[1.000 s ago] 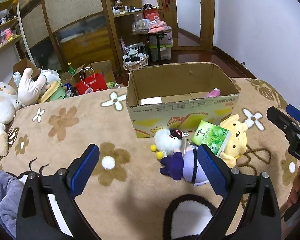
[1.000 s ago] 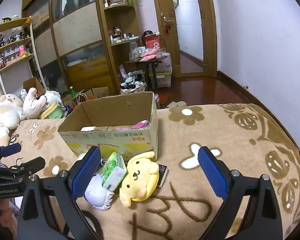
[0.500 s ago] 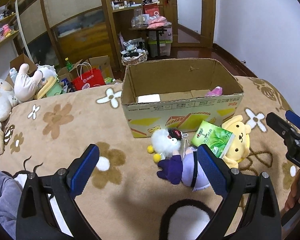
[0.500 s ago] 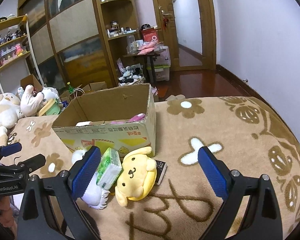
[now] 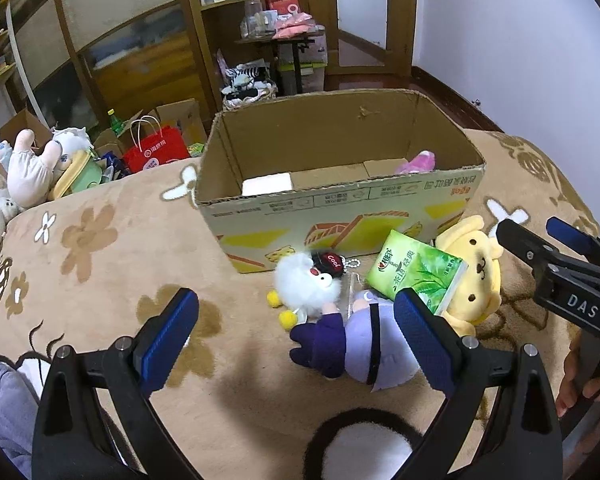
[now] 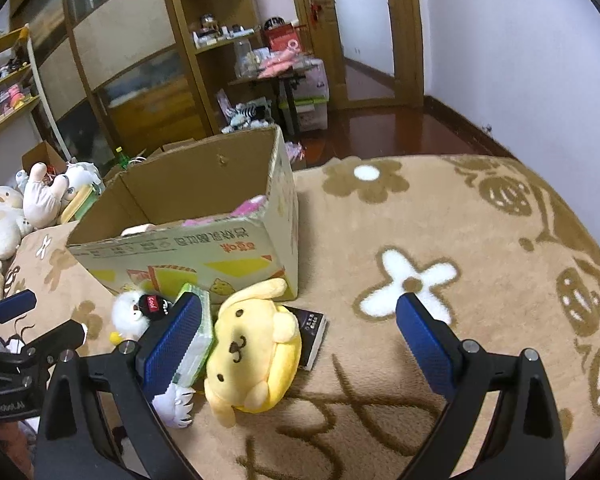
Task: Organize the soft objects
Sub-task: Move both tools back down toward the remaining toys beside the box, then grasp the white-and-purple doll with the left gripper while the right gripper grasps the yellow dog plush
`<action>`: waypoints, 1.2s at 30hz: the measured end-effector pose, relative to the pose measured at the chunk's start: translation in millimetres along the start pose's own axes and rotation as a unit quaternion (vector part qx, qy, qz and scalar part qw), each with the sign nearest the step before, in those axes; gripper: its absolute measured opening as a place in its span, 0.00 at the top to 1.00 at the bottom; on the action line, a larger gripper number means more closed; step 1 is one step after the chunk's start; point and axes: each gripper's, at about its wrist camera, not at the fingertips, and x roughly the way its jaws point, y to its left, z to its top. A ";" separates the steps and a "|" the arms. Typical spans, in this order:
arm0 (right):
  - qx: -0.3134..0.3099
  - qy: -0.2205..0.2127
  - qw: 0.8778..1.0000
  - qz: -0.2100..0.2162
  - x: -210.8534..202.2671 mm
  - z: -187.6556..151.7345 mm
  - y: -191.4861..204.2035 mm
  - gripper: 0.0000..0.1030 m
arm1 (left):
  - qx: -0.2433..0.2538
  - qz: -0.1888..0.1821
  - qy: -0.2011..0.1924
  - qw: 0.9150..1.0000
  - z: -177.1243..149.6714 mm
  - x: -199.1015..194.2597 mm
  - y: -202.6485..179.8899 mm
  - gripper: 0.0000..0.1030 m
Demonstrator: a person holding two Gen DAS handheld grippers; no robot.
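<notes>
An open cardboard box (image 5: 340,204) (image 6: 188,248) stands on the brown flowered blanket, with a pink soft item (image 5: 416,160) and a white block (image 5: 266,183) inside. In front of it lie a white fluffy plush (image 5: 306,286), a purple plush (image 5: 364,344), a green tissue pack (image 5: 416,272) and a yellow dog plush (image 6: 256,352) (image 5: 480,276). My left gripper (image 5: 296,336) is open, just short of the white and purple plushes. My right gripper (image 6: 300,340) is open, with the yellow dog plush between its fingers, untouched.
A dark flat booklet (image 6: 312,332) lies under the yellow plush. Large white plush toys (image 5: 24,168) sit at the blanket's left edge. A red paper bag (image 5: 156,152), cartons, shelves and a small table stand on the floor beyond. Open blanket stretches to the right (image 6: 460,240).
Both grippers have moved forward and lower toward the toys in front of the box. Both stay open and empty.
</notes>
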 end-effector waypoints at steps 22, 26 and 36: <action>-0.038 0.088 0.995 -0.031 46.6 -6.2 15.6 0.00 | 0.029 -0.047 0.064 0.996 -13.5 33.6 -24.0 0.06; -0.032 0.092 0.995 -0.036 47.3 -6.8 13.1 0.00 | 0.038 -0.044 0.077 0.995 -16.5 42.4 -27.5 0.06; -0.027 0.103 0.994 -0.035 52.5 -8.4 13.5 0.00 | 0.037 -0.046 0.094 0.994 -21.5 55.7 -29.6 0.06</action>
